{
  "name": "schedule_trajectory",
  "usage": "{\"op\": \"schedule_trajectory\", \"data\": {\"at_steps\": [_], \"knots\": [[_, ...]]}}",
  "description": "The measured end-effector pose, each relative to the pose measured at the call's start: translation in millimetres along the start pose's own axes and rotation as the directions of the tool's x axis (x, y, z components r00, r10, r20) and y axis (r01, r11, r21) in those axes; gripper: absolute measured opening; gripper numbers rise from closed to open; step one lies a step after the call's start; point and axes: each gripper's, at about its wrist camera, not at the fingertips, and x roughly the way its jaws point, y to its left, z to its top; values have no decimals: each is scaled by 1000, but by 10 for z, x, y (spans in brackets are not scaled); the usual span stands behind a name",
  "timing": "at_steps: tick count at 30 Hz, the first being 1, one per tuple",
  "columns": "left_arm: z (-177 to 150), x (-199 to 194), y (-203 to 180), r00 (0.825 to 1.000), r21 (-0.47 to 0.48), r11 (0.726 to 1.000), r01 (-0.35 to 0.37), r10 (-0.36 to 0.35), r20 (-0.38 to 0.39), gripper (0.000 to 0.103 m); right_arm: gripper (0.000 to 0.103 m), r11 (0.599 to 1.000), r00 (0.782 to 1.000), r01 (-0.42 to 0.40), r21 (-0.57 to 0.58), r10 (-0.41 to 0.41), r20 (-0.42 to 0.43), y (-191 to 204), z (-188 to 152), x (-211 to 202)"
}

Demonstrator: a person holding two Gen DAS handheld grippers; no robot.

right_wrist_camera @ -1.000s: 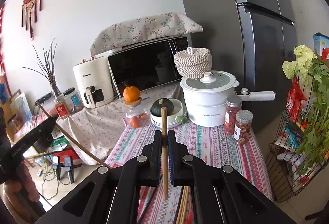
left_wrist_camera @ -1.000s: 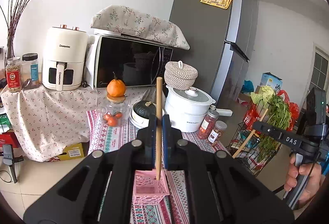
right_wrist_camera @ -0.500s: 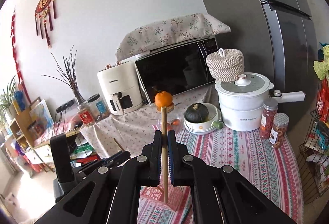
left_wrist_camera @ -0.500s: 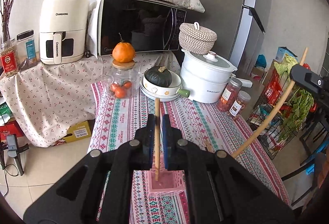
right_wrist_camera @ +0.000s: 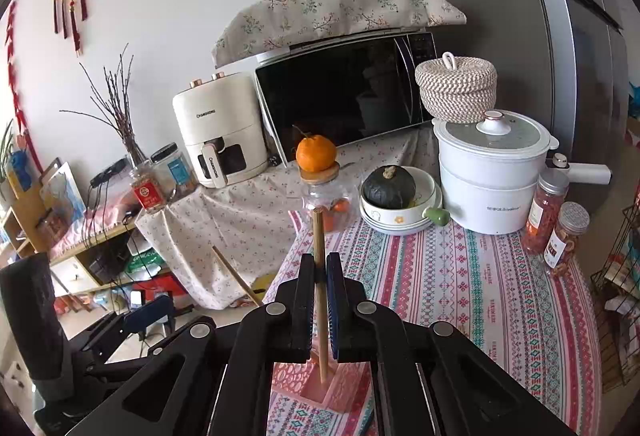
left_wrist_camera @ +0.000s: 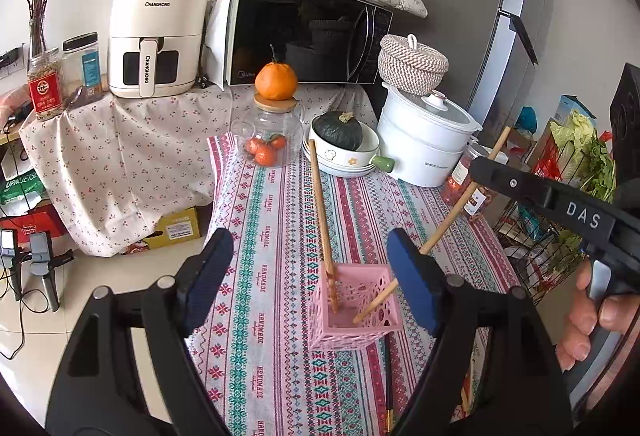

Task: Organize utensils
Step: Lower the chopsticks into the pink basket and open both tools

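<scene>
The left hand-held gripper (left_wrist_camera: 310, 274) stands released, its blue-padded jaws having just been opening; they are wide apart above the bench (left_wrist_camera: 280, 196), which is covered in a red, teal and white patterned cloth, and nothing is pressed between them. Seen between them, though lower down, a light wooden chopstick (left_wrist_camera: 322, 220) stands free in the small pink perforated plastic basket (left_wrist_camera: 352, 312), its lower end inside at the basket's left side and its upper end tilted away toward the stacked white dishes bearing a dark green squash (left_wrist_camera: 339, 130). To the right, a second light wooden chopstick (left_wrist_camera: 444, 228) slants down into the same basket, its tip within the opening. The right hand-held gripper (right_wrist_camera: 319, 310) is clenched on this second chopstick, gripping it at mid-length, with its lower end over the pink basket in the right wrist view. At the far right, a person's hand (left_wrist_camera: 588, 320) holds the right device's handle.
</scene>
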Motion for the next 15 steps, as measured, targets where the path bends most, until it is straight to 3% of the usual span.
{"op": "schedule_trajectory", "data": {"at_steps": [5,10,13,14,15], "knots": [[-60,65,137,998,-59,998,5,-9,-57,82,6,1000,996,20,22,-18,-87,-47,-101,324],[-98,109,178,995,-84,996,7,-15,-94,82,10,999,994,28,34,-24,-109,-111,-88,373],[-126,114,174,994,-77,997,5,-14,-109,84,35,998,996,11,62,-6,-91,-166,-53,240],[-136,114,173,993,-76,997,4,-13,-114,85,55,998,997,11,67,-6,-76,-189,-48,172],[-147,110,166,993,-77,997,6,-15,-119,86,67,998,998,12,68,-8,-59,-216,-51,101]]}}
